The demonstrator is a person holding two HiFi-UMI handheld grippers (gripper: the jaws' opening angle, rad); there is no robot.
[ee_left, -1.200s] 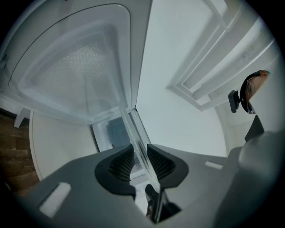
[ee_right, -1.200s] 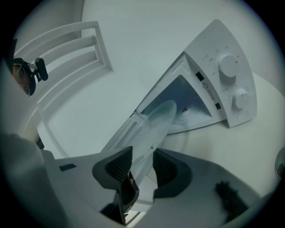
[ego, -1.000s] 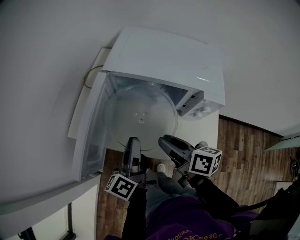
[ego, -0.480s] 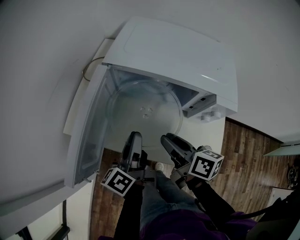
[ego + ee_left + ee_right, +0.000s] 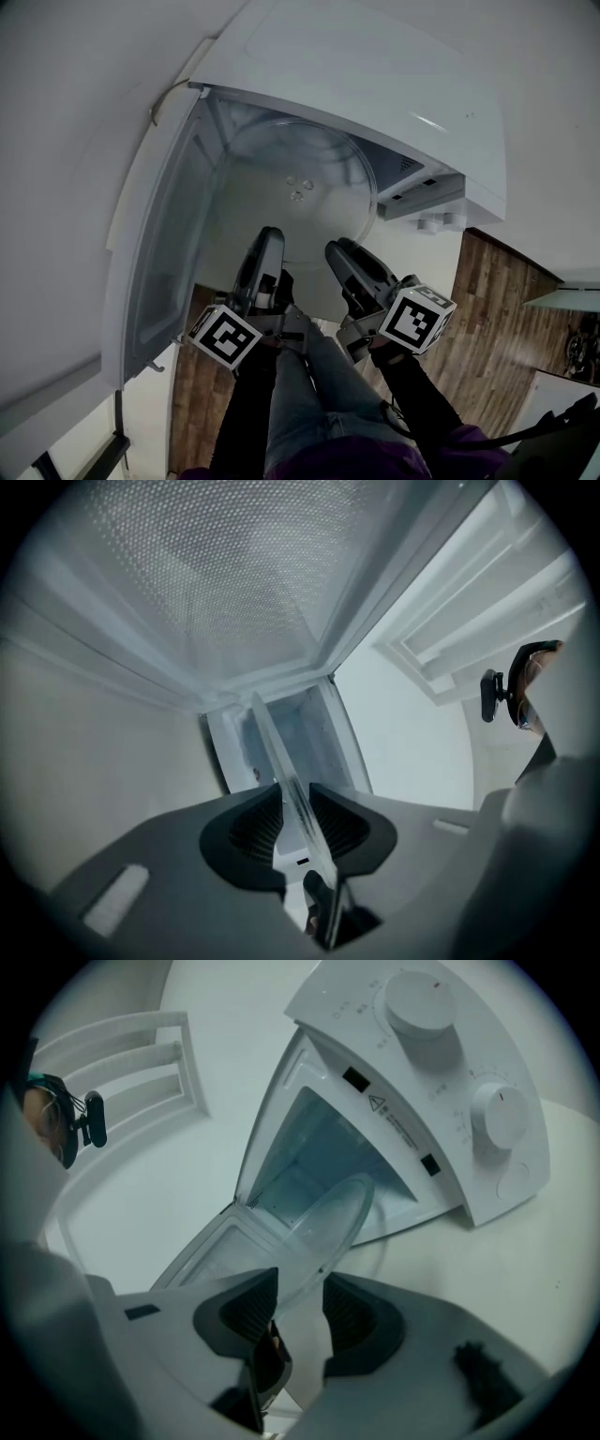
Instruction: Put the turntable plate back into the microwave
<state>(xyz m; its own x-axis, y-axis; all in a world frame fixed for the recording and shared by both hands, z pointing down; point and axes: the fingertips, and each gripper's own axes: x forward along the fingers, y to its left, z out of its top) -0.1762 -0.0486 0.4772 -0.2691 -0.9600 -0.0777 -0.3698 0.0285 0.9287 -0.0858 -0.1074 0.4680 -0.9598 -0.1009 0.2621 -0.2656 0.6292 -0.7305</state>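
Observation:
The clear glass turntable plate (image 5: 300, 187) is held roughly level in the mouth of the white microwave (image 5: 375, 84), its far rim inside the cavity. My left gripper (image 5: 269, 239) is shut on the plate's near rim. In the left gripper view the plate (image 5: 281, 771) runs edge-on between the pads of that gripper (image 5: 295, 822). My right gripper (image 5: 342, 251) grips the near rim just to the right. In the right gripper view the plate (image 5: 328, 1222) passes between the pads of that gripper (image 5: 298, 1312).
The microwave door (image 5: 159, 234) hangs open on the left, beside the plate. Two dials (image 5: 422, 1002) sit on the control panel at the right. A cable (image 5: 164, 103) loops behind the oven. Wooden floor (image 5: 506, 309) lies at the right, and the person's legs (image 5: 309, 394) stand below.
Both grippers have carried the plate forward and down, further into the microwave's opening. The oven and its door now fill more of the head view.

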